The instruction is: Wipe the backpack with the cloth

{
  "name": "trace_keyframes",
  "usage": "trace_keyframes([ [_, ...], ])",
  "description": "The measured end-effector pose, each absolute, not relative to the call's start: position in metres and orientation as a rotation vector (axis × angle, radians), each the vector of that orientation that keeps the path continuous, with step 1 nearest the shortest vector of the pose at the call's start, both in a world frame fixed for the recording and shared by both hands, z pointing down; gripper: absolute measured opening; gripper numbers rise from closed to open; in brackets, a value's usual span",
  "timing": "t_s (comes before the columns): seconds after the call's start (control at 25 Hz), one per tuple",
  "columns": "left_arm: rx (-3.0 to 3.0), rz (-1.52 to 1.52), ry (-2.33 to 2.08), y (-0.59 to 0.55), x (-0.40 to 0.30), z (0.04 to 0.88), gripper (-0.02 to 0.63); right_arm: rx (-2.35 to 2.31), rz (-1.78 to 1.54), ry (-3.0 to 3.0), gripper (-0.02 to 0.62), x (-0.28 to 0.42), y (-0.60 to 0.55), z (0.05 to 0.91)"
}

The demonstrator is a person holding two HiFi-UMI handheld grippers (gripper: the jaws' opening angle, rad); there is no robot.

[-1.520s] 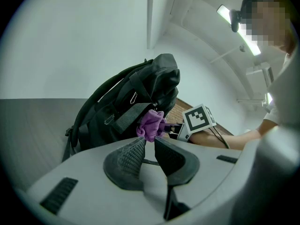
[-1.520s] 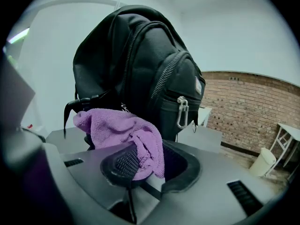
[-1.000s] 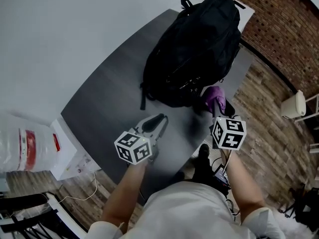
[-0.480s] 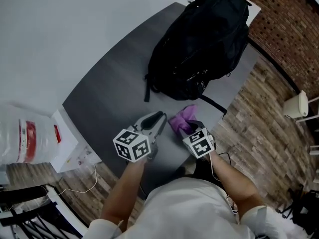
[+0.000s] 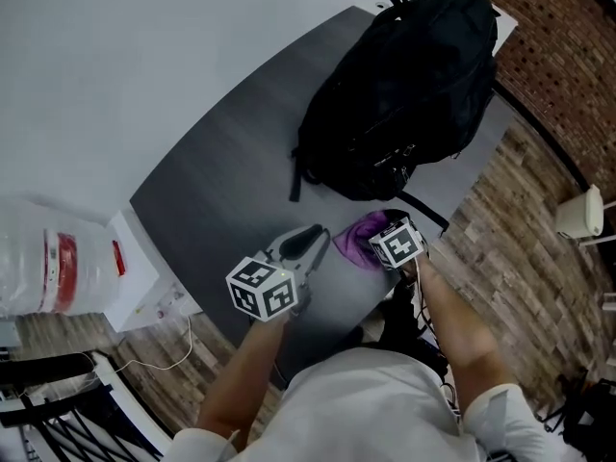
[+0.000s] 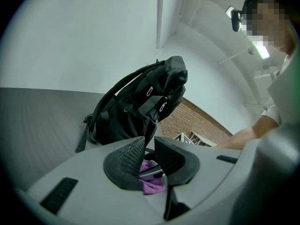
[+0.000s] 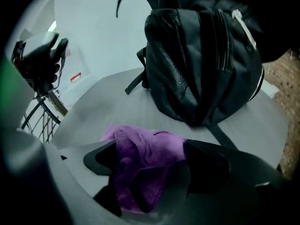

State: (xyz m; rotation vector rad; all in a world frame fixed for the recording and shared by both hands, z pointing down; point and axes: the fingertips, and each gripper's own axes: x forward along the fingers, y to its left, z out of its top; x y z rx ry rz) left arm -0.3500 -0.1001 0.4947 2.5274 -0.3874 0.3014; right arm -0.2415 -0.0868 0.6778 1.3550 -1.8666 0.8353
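A black backpack (image 5: 404, 85) lies on the far right part of the dark grey table (image 5: 221, 191); it also fills the right gripper view (image 7: 206, 60) and stands ahead in the left gripper view (image 6: 136, 107). A bunched purple cloth (image 5: 356, 242) rests on the table near the front edge, just short of the backpack. My right gripper (image 5: 373, 245) points steeply down over it. Its jaws have just been opening and stand wide, with the cloth (image 7: 145, 149) loose between them. My left gripper (image 5: 313, 234) hovers left of the cloth, jaws close together with nothing between them.
A backpack strap (image 5: 423, 210) trails across the table toward the front edge. A white box with a plastic-wrapped bundle (image 5: 58, 268) stands on the floor at left. A brick wall (image 5: 558, 37) and a white seat (image 5: 577, 210) are at right, over wooden flooring.
My right gripper came down from beside the backpack to the table near the front edge, carrying the purple cloth, and its jaws spread apart. The left gripper hardly moved.
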Motion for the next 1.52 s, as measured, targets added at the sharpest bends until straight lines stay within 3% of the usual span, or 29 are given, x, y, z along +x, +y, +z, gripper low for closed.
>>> trace_keyframes([
  [0.16,2.52,0.304,-0.395,-0.103,-0.351,0.496,0.048,1.315,0.888,-1.893,0.408,-0.25,-0.081,0.682],
  [0.2,2.519,0.303,-0.396,-0.104,-0.351,0.497,0.048,1.293,0.886,-1.907,0.376,-0.257,-0.078,0.68],
  [0.28,2.517,0.301,-0.396,-0.105,-0.35,0.497,0.048,1.23,0.89,-1.933,0.234,-0.274,-0.068,0.677],
  [0.32,2.516,0.3,-0.394,-0.105,-0.349,0.498,0.048,1.206,0.888,-1.942,0.193,-0.282,-0.062,0.677],
  [0.6,2.508,0.302,-0.389,-0.104,-0.35,0.502,0.048,1.124,0.84,-1.96,0.119,-0.303,-0.044,0.677],
  [1.24,2.493,0.235,-0.493,-0.121,-0.38,0.494,0.048,1.629,-0.01,-1.98,0.107,-0.309,-0.165,0.498],
  [1.52,2.484,0.254,-0.504,-0.115,-0.392,0.497,0.048,1.781,-0.111,-1.849,0.107,-0.305,-0.218,0.477],
])
